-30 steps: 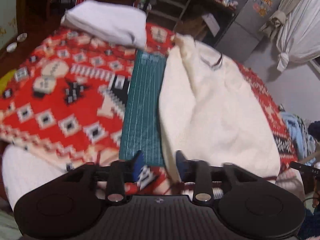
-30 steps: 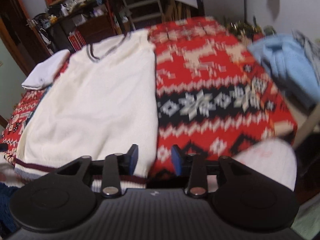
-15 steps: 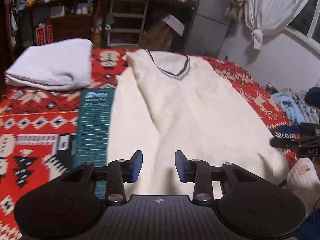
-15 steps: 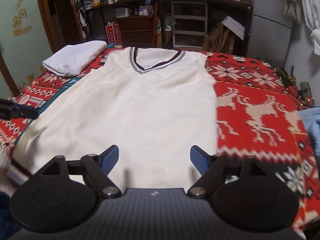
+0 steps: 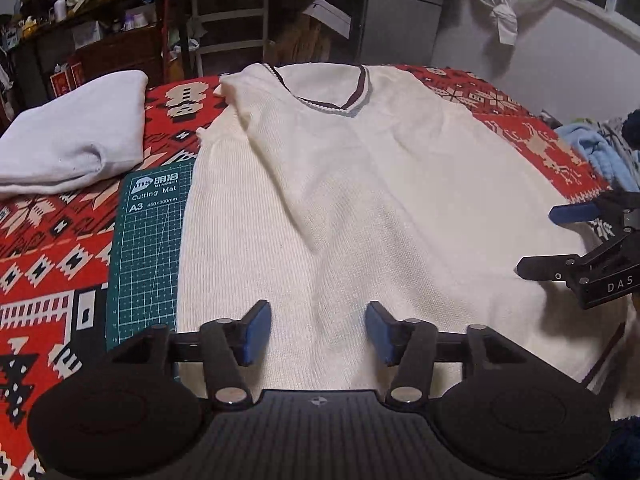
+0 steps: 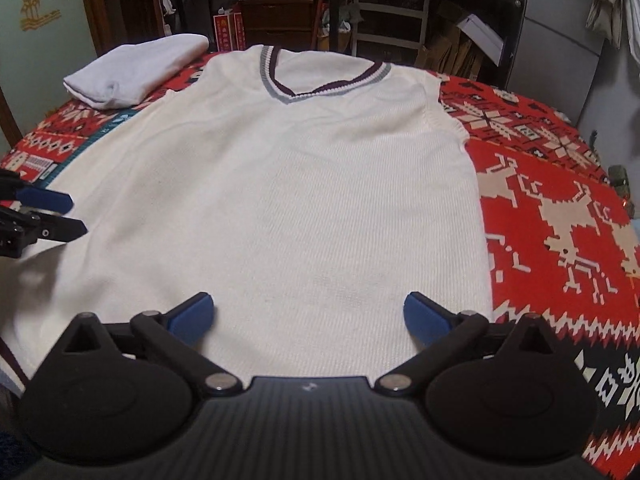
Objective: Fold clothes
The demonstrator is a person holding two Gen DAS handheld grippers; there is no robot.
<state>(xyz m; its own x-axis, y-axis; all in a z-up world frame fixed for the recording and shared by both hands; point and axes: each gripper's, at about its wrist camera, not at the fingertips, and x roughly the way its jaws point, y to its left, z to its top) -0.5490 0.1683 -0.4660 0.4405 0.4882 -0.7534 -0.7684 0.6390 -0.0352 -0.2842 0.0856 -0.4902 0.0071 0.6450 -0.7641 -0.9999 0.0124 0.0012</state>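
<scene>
**Both grippers released above the spread vest**

Jaws of both grippers stand apart, gripping nothing. Left gripper (image 5: 318, 334): blue pads moderately spread, low centre of its view, over the vest's lower body. Right gripper (image 6: 307, 318): pads spread wider, likewise low centre of its view, over the vest near the hem.

Vest (image 6: 288, 184): cream knit, sleeveless, V-neck with dark and grey trim at top centre of frame. Lies front up, fairly flat, filling the middle of both views. A few soft creases run down from the left shoulder in the left view. Striped hem edge shows at lower left of the right view.

Blanket (image 6: 560, 208): red, patterned with deer and snowflakes, under everything. Mat (image 5: 150, 248): green, gridded, left of centre in the left view; the vest's edge overlaps its right side. Folded white cloth (image 5: 76, 140) sits at upper left, touching the mat's top corner, apart from the vest. Light blue garment (image 5: 600, 156) at right edge, off the vest.
</scene>
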